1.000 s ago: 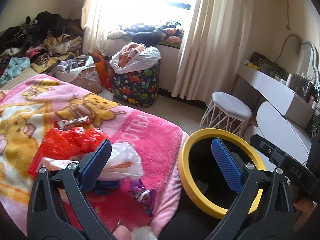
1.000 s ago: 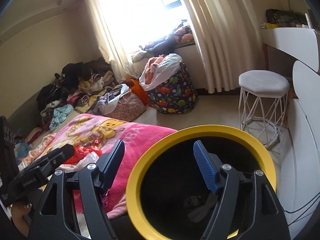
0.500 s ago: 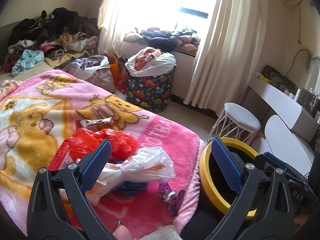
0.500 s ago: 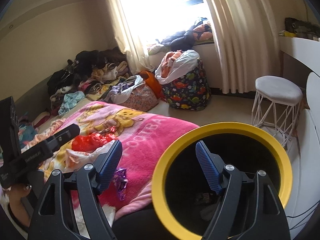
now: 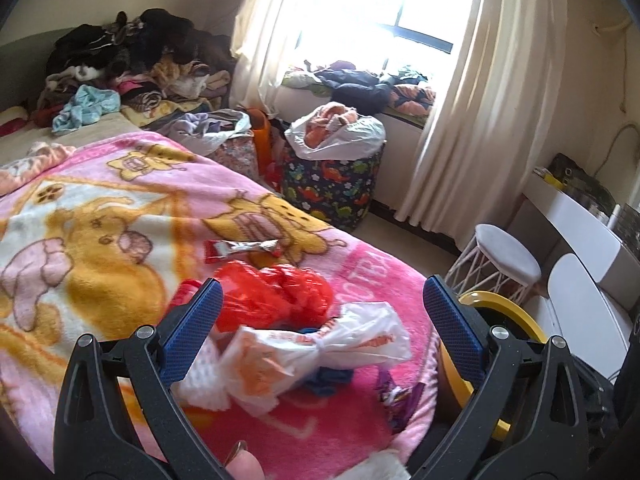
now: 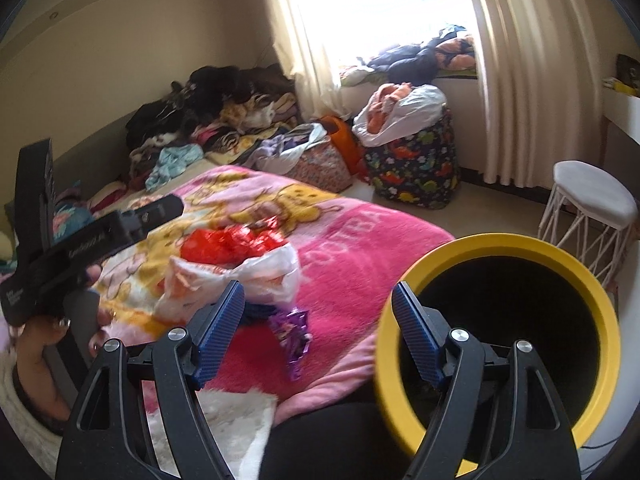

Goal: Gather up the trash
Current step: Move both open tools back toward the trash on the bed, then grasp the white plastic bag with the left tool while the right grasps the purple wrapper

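Trash lies on a pink cartoon blanket (image 5: pixel 100 216). There is a white plastic bag with orange print (image 5: pixel 320 352), a crumpled red bag (image 5: pixel 276 296) behind it, a silver and red wrapper (image 5: pixel 240 247) and a purple wrapper (image 5: pixel 396 396). My left gripper (image 5: pixel 324 326) hovers open over the white bag, holding nothing. My right gripper (image 6: pixel 320 320) is open and empty above the purple wrapper (image 6: pixel 294 332), with the white bag (image 6: pixel 240 276) and red bag (image 6: pixel 228 242) beyond it. A black bin with a yellow rim (image 6: pixel 500 244) stands right of the bed's corner; its rim (image 5: pixel 504 308) shows behind my left gripper's right finger.
A dinosaur-print hamper (image 5: pixel 332 184) topped with a white bag of clothes stands by the window. A white wire stool (image 5: pixel 504 256) and white desk (image 5: pixel 580 224) are at right. Clothes are piled (image 5: pixel 132 64) at the bed's far end. A person's hand (image 6: pixel 44 340) holds the left gripper.
Both views have swung left. The yellow-rimmed bin slid to the right in each, and the trash on the blanket now sits between the fingers.
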`<state>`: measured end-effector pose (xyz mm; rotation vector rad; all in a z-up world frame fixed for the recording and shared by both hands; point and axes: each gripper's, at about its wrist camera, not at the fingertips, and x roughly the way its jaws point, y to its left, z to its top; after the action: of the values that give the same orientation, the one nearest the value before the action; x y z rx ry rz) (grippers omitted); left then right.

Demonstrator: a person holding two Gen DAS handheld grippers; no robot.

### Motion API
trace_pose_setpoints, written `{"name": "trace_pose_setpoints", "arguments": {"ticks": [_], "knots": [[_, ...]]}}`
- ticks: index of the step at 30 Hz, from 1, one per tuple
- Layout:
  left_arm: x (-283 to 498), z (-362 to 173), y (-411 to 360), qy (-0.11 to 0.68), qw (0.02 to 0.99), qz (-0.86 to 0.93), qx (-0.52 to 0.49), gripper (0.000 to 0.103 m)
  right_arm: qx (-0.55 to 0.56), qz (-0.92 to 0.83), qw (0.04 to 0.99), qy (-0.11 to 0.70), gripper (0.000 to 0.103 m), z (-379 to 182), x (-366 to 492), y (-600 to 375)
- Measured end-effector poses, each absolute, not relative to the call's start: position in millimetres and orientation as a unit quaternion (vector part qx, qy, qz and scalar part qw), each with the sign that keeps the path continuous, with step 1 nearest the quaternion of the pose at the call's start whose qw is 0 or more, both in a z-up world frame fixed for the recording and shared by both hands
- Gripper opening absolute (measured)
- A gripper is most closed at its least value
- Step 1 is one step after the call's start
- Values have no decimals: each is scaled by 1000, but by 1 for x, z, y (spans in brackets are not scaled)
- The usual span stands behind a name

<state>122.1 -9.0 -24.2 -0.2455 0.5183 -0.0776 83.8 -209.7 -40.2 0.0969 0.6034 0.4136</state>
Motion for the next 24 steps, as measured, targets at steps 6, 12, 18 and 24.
{"name": "trace_pose_setpoints", "arguments": {"ticks": [6, 12, 18, 24], "knots": [[121, -27, 13, 257, 957, -20, -129, 92, 34, 221, 925, 307, 73, -44, 84, -193], [121, -34, 31, 268, 954, -11, -133, 92, 29, 233, 916, 326, 73, -51, 89, -185], [125, -48, 47, 295, 946, -20, -136, 86, 19, 231, 904, 361, 66, -65, 99, -176], [130, -64, 46, 331, 931, -63, -137, 72, 7, 233, 887, 398, 52, -81, 111, -165]]}}
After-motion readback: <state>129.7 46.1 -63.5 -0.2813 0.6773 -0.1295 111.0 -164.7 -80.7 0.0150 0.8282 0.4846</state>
